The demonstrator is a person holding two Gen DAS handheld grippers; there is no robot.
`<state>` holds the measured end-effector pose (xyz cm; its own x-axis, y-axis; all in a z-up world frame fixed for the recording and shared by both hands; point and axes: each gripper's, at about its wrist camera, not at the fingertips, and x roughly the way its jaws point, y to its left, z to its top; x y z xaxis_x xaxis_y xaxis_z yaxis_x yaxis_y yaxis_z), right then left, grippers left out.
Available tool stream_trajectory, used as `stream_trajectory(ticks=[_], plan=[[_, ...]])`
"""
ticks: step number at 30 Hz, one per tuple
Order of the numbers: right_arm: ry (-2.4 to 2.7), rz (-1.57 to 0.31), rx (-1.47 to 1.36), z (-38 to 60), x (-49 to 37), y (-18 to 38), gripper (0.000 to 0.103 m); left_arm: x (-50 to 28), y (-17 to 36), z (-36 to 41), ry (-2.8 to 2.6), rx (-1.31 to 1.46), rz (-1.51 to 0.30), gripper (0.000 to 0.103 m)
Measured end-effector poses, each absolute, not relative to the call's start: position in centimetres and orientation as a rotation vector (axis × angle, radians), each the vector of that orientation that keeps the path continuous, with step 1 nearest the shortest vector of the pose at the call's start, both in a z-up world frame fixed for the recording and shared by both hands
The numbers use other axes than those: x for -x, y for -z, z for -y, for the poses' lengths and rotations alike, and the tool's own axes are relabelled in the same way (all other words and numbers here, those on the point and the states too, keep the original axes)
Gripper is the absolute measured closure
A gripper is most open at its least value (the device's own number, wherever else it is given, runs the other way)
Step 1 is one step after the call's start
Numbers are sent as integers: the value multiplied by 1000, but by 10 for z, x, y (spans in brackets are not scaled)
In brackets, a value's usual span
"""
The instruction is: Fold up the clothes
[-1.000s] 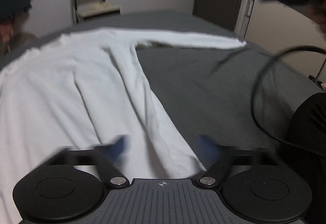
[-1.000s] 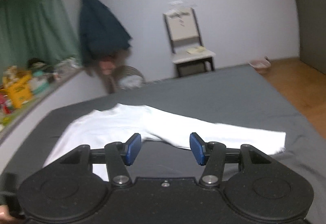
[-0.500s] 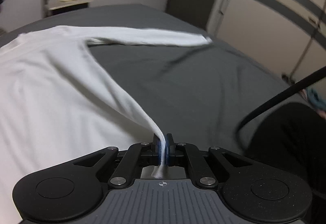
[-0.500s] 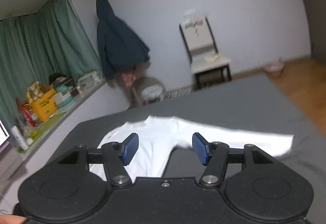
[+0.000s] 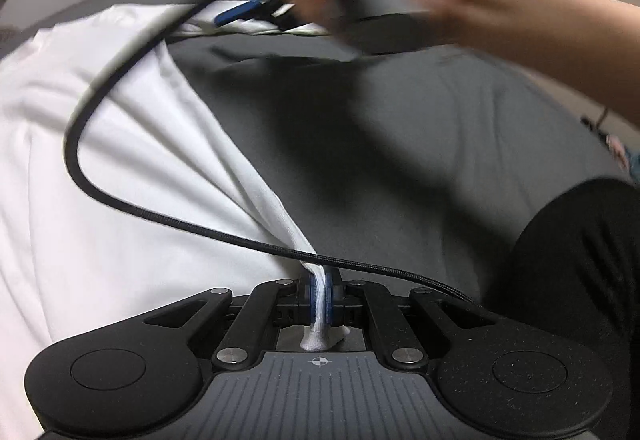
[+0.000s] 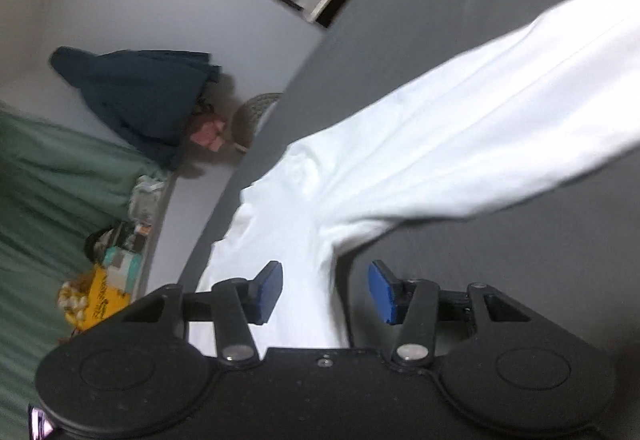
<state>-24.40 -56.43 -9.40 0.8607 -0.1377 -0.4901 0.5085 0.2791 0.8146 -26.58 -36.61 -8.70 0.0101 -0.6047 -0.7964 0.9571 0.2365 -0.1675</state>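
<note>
Left hand-held gripper (image 5: 319, 298) clamped on white shirt (image 5: 120, 167) hem, bed (image 5: 400, 127) beneath. Right hand-held gripper (image 6: 325, 290) released, hovering over shirt's sleeve (image 6: 480, 143).

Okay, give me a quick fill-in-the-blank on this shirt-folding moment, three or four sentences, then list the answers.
1. The left gripper is shut on the hem of a ____ shirt.
2. The right gripper has its blue pads ____, holding nothing.
3. The shirt lies on a ____ bed cover.
4. A black ____ crosses over the shirt near the left gripper.

Missing words: white; open; grey; cable
</note>
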Motion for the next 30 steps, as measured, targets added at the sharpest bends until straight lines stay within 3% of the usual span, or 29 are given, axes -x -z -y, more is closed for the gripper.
stream_trajectory(ticks=[4,6,15,19,20,22,24,26,30], plan=[[463,-360,-1270,577,215,111,77,264,90,358,1285,-431,-920,99],[515,-358,-1251,583,214,110,96,266,91,356,1283,-434,-910,99],[615,-429,-1098,593,212,101,100,276,89,376,1253,-469,-883,99],[591,-416,-1150,584,227,103,93,285,85,377,1236,-479,-893,98],[594,-427,-1140,581,231,100,90,285,83,378,1237,-467,-908,91],[616,-453,-1101,574,242,91,81,278,81,371,1255,-416,-970,67],[637,-486,-1076,566,254,81,72,274,76,351,1269,-352,-1012,22],[626,-521,-1053,556,267,68,68,273,64,326,1261,-330,-988,15],[440,-556,-906,505,285,23,63,254,32,267,1206,-348,-924,15]])
